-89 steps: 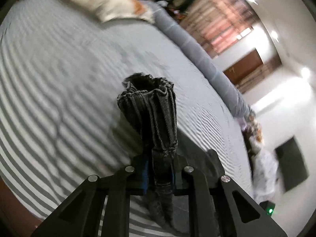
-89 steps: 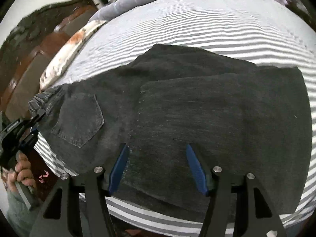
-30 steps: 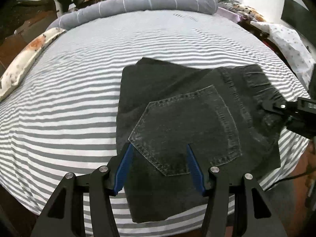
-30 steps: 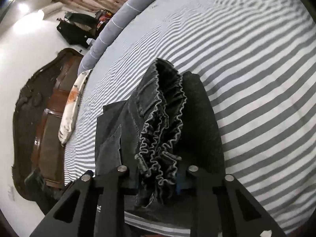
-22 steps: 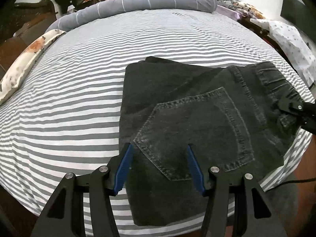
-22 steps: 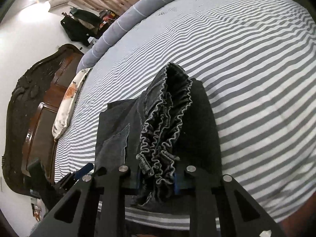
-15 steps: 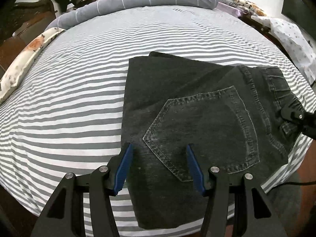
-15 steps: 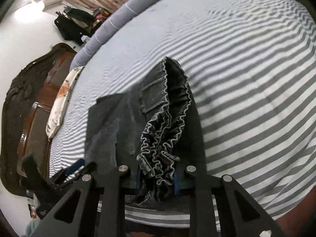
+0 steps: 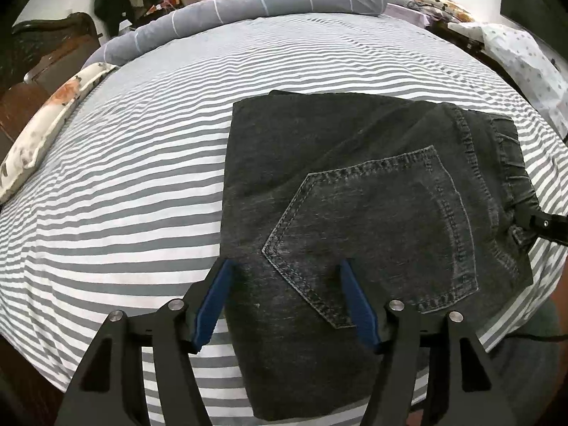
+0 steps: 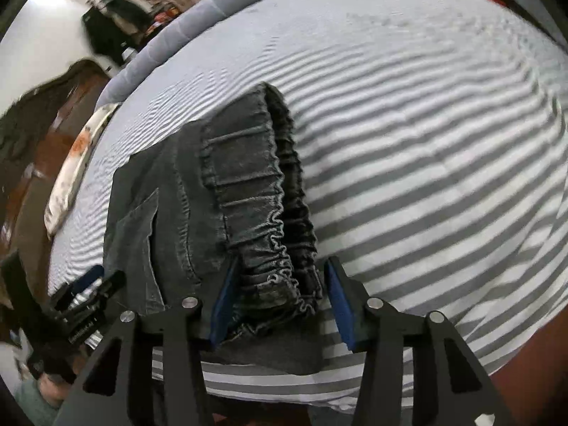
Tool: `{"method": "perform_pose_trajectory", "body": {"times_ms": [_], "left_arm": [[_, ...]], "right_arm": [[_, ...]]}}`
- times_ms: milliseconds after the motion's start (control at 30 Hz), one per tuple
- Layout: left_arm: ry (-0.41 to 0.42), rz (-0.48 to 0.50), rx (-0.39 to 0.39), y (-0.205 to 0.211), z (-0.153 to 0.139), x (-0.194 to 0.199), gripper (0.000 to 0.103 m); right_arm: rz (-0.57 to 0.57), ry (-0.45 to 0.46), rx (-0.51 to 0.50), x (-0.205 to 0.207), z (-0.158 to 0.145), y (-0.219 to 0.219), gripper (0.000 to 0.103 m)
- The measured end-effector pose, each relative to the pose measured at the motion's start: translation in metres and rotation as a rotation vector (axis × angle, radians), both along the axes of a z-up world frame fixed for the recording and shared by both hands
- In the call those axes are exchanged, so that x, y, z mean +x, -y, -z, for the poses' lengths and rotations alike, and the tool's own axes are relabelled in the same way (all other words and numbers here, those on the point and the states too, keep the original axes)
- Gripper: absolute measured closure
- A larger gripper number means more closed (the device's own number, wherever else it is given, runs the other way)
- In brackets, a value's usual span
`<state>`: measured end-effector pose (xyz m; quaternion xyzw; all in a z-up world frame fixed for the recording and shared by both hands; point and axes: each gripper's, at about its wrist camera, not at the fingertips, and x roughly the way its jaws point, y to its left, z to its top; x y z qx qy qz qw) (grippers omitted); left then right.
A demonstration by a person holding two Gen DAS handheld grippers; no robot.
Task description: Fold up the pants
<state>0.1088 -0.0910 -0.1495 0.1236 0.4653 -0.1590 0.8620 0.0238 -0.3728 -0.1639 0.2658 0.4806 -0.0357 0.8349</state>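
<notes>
Dark grey jeans lie folded flat on the striped bed, back pocket up, waistband to the right. My left gripper hovers over their near left part, its jaws opening, the fabric beneath them and ungripped. In the right wrist view the gathered elastic waistband lies between the blue pads of my right gripper, whose jaws are opening and no longer pinch it. The right gripper's tip shows at the waistband's near corner. At that view's lower left is the left gripper.
A long grey bolster runs along the far side of the bed. A floral pillow and a dark wooden headboard are at the left. Dotted bedding lies off to the right. The bed's near edge is just below both grippers.
The right gripper's jaws have spread and released the bunched waistband, which has settled onto the bed. The left jaws have widened a little over the flat pants.
</notes>
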Motion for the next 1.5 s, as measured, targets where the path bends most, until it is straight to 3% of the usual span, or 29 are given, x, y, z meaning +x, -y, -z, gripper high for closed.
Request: {"method": "perform_pose_trajectory", "body": {"times_ms": [100, 267, 433, 567, 633, 833, 1000, 1100, 1300, 1400, 1500], "left_arm": [[-0.006, -0.007, 0.000, 0.000, 0.001, 0.001, 0.031], [-0.065, -0.043, -0.073, -0.014, -0.001, 0.010, 0.031], [-0.049, -0.052, -0.086, -0.027, -0.007, 0.008, 0.031], [-0.056, -0.063, -0.103, -0.042, -0.009, 0.011, 0.031], [-0.063, -0.063, -0.134, -0.051, -0.011, 0.013, 0.031], [-0.176, -0.006, -0.299, -0.071, -0.009, 0.022, 0.031], [-0.236, -0.035, -0.392, -0.084, -0.004, 0.034, 0.031], [-0.257, -0.066, -0.418, -0.089, 0.001, 0.040, 0.031], [-0.182, -0.081, -0.409, -0.088, -0.011, 0.042, 0.031], [-0.129, -0.031, -0.406, -0.076, -0.024, 0.038, 0.031], [-0.073, 0.023, -0.346, -0.051, -0.036, 0.037, 0.031]], "right_arm": [[0.007, -0.017, 0.002, -0.001, 0.003, 0.000, 0.059], [0.015, -0.037, 0.000, -0.003, 0.004, 0.000, 0.059], [0.022, -0.040, 0.014, -0.008, 0.006, 0.002, 0.059], [0.029, -0.034, 0.045, -0.011, 0.004, 0.006, 0.052], [0.015, -0.028, 0.053, -0.012, 0.001, 0.009, 0.045], [-0.068, 0.037, 0.167, -0.018, 0.000, 0.023, 0.042], [-0.080, 0.068, 0.226, -0.018, 0.000, 0.034, 0.037], [-0.066, 0.075, 0.197, -0.014, -0.005, 0.039, 0.037], [-0.080, 0.202, -0.062, -0.003, -0.055, 0.025, 0.036], [-0.138, 0.252, -0.061, 0.009, -0.073, 0.009, 0.037], [-0.218, 0.215, -0.103, 0.034, -0.075, -0.018, 0.039]]}}
